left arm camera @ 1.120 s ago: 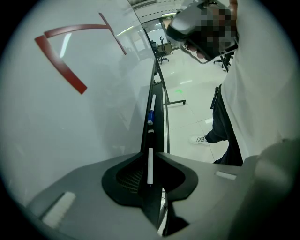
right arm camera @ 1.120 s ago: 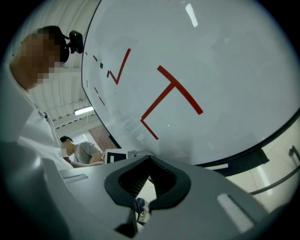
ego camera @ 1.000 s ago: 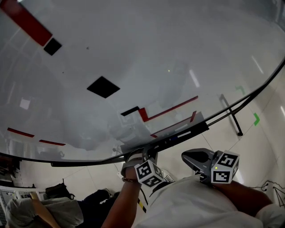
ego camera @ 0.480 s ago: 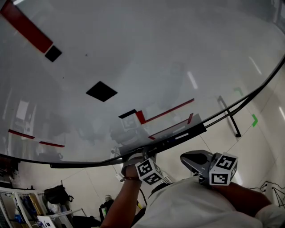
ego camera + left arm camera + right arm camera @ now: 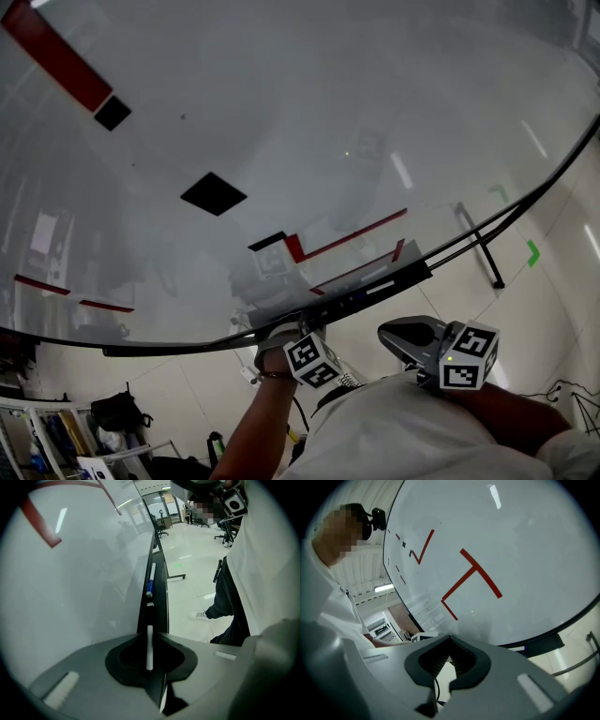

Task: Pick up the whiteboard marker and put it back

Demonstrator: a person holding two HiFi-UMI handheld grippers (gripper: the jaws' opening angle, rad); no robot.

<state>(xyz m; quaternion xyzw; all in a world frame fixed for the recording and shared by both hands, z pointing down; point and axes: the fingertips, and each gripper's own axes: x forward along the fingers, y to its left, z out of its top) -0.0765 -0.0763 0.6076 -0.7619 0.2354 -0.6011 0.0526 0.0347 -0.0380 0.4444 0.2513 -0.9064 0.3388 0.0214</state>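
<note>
We note the whiteboard (image 5: 281, 112) filling the view ahead of and above both claws, with red lines (image 5: 473, 576) drawn on it. Its black tray (image 5: 161, 597) runs straight out from the left gripper (image 5: 149, 644). This claw sits at the tray, jaws closed onto the whiteboard marker (image 5: 149, 651), whose white barrel lies along the tray between them. The right gripper (image 5: 449, 656) hangs to its right, off the board, jaws drawn together on nothing. Further ahead of the left claw we see a blue-capped marker (image 5: 150, 581) on the tray.
</note>
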